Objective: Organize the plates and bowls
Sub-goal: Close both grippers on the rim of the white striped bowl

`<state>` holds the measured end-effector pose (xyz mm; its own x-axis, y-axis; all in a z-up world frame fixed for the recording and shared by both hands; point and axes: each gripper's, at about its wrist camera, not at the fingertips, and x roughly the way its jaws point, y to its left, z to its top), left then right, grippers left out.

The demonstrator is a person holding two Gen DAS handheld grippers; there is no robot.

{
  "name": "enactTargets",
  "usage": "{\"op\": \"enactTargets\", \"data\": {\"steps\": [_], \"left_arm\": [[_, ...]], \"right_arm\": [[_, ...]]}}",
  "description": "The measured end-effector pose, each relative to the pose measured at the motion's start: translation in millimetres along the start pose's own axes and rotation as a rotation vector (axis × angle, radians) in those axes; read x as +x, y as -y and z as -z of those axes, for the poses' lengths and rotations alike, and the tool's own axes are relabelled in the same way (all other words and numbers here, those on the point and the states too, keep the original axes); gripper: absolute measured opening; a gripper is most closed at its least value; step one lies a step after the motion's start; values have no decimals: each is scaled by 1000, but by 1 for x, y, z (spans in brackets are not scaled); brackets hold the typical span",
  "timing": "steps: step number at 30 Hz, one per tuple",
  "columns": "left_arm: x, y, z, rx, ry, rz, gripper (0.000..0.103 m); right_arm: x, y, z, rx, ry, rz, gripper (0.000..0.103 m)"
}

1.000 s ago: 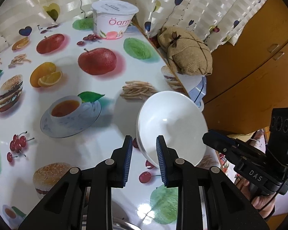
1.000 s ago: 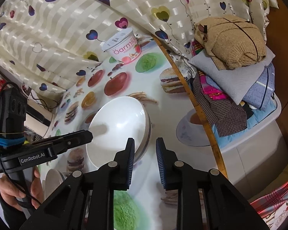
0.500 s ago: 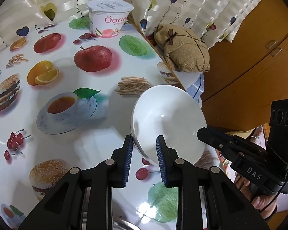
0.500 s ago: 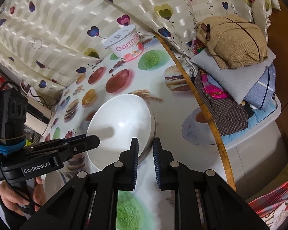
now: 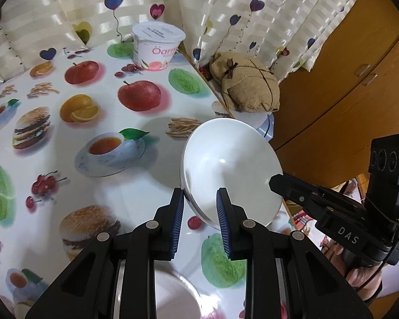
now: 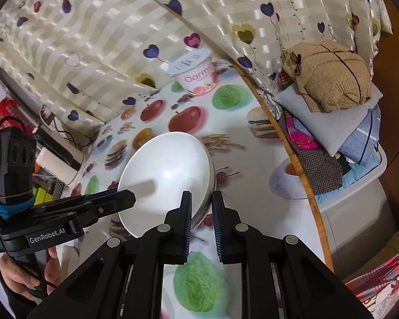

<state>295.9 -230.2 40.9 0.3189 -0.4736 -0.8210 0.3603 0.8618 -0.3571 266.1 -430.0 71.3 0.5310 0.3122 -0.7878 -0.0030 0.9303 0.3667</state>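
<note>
A white bowl (image 5: 231, 170) was held tilted and clear of the fruit-printed tablecloth (image 5: 66, 159), gripped from two sides at once. The left gripper (image 5: 200, 199) was clamped on the near rim, one pad inside the bowl and one outside; the right gripper (image 6: 201, 202) was pinched on the opposite rim in the same way, its jaws having just been closing on that edge. In the right wrist view a greyer edge was seen under the white rim, so a second bowl may have been nested beneath – this could not be settled. A steel plate (image 5: 173, 297) was glimpsed at the bottom of the left wrist view, just below the left fingers, and was judged the likely place for stacking. For the step to go well, both grips would need to be kept firm and the two hands moved together, since a glazed rim slips easily under narrow pads. The bowl would best be levelled before being lowered, and set down gently – one gripper released only once the weight was borne. The yoghurt tub (image 5: 158, 46) stood well apart at the far edge and posed no obstacle.
</note>
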Motion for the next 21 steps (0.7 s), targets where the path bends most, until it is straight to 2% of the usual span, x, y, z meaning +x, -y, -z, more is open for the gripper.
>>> {"op": "enactTargets", "data": {"steps": [21], "left_arm": [[-85, -39, 52, -68, 99, -19, 26]], "right_arm": [[-22, -91, 30, -106, 13, -33, 15]]}}
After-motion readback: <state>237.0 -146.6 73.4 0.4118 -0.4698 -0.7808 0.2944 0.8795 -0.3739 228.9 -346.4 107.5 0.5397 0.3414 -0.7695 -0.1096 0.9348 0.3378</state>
